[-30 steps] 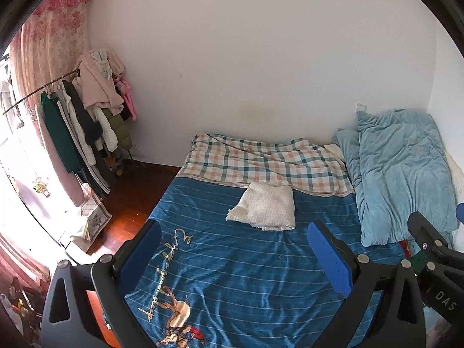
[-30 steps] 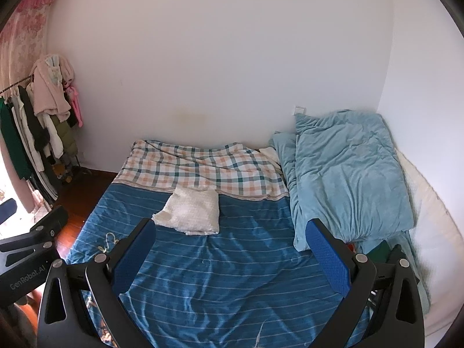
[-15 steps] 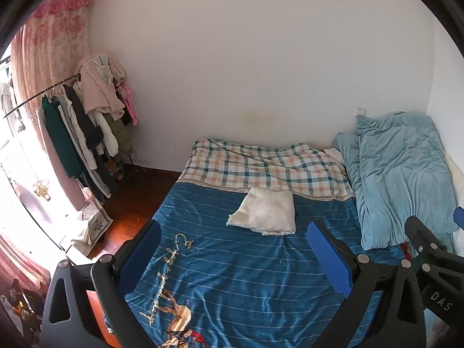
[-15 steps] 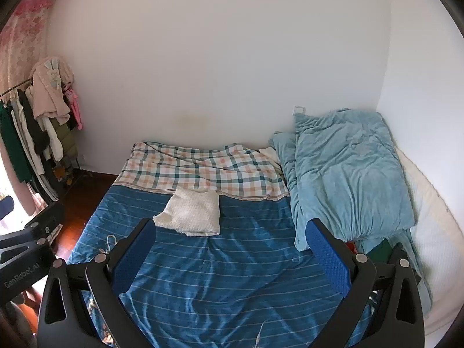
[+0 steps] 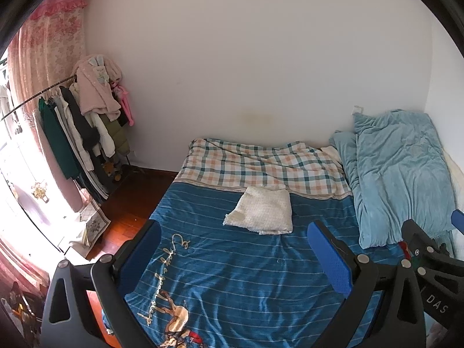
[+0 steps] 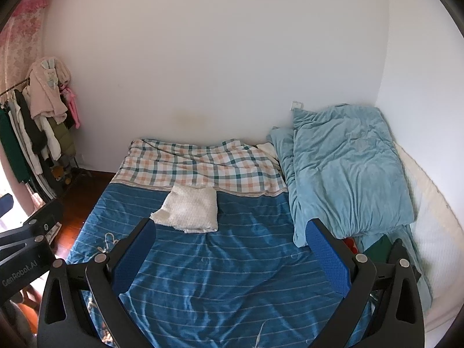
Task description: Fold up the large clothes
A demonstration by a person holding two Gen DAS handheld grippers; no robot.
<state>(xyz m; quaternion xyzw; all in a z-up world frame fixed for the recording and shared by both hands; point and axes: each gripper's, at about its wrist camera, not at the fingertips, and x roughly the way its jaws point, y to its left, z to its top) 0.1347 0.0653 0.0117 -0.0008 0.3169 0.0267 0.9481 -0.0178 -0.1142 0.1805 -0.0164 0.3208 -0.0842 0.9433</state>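
Note:
A folded cream knit garment lies flat on the blue striped bed cover, just below the plaid blanket. It also shows in the right wrist view. My left gripper is open and empty, held above the bed short of the garment. My right gripper is open and empty, also above the bed cover. Each gripper shows at the edge of the other's view.
A light blue duvet is piled along the bed's right side by the wall. A clothes rack with hanging clothes stands at the left over a wooden floor. A pink curtain hangs at far left.
Both grippers have drawn back and tilted up a little, so the bed and garment sit lower in the views. Both stay open and empty.

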